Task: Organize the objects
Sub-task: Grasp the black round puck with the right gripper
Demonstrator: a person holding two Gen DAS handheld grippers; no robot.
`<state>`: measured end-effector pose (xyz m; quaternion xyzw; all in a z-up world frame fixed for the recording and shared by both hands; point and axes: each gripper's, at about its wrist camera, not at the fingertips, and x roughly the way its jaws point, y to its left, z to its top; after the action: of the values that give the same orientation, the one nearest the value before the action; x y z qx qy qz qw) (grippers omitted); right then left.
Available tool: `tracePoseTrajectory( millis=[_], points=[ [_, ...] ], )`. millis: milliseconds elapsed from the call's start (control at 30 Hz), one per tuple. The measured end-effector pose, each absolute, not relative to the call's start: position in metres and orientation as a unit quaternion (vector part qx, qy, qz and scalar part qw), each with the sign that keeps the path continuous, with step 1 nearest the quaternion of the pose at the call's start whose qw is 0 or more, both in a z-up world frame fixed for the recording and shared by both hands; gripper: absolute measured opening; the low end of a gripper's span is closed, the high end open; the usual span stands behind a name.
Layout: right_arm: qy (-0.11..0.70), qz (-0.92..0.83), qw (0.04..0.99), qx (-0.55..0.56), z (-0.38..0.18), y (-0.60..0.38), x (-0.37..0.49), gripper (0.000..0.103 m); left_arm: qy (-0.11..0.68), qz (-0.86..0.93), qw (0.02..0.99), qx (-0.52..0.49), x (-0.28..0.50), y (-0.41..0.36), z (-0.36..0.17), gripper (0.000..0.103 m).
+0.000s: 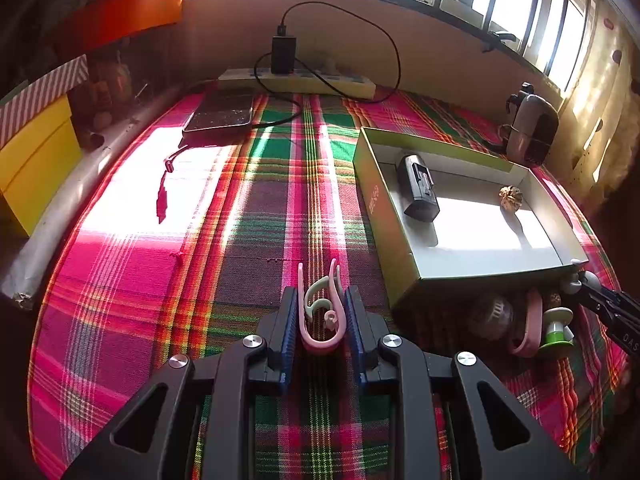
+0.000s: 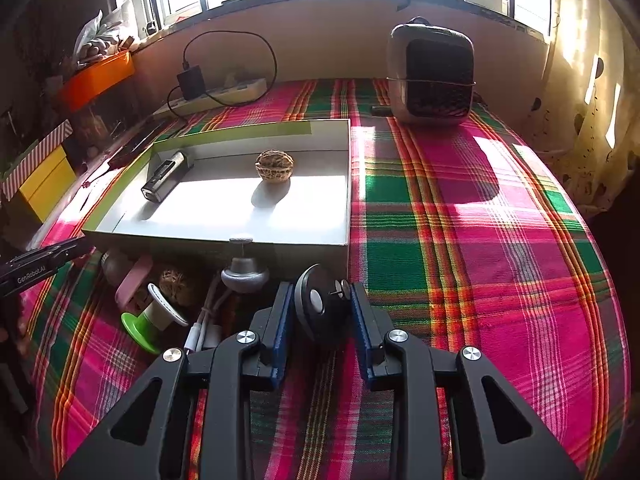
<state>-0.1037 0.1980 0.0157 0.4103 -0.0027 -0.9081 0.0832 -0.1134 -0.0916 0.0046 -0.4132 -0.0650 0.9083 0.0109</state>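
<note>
Being pinched by its sides in the left gripper [image 1: 322, 316], a pink clip [image 1: 322, 320] is being held left of the box [image 1: 384, 248]; squeezed, it is at risk of springing free. Clamped in the right gripper [image 2: 320, 312], a black disc [image 2: 320, 312] is being held before the box [image 2: 288, 240], where its rounded edge is at risk of slipping.

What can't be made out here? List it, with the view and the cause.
- Left wrist view: the heap in front of the box lies in deep shadow; its items blur together.
- Left wrist view: right gripper cut off by the frame edge.
- Right wrist view: black disc between the pads; its underside is hidden.
- Right wrist view: phone mostly hidden behind the box wall.
</note>
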Motion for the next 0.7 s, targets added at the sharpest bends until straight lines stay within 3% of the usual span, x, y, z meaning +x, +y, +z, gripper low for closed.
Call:
tracePoseTrajectory(
  millis=[700],
  points=[
    [-0.006,-0.915,0.080,0.396,0.028,0.202,-0.102,0.029,-0.061,0.915,0.023,-0.397,-0.105,-0.089,0.025,0.021]
  ],
)
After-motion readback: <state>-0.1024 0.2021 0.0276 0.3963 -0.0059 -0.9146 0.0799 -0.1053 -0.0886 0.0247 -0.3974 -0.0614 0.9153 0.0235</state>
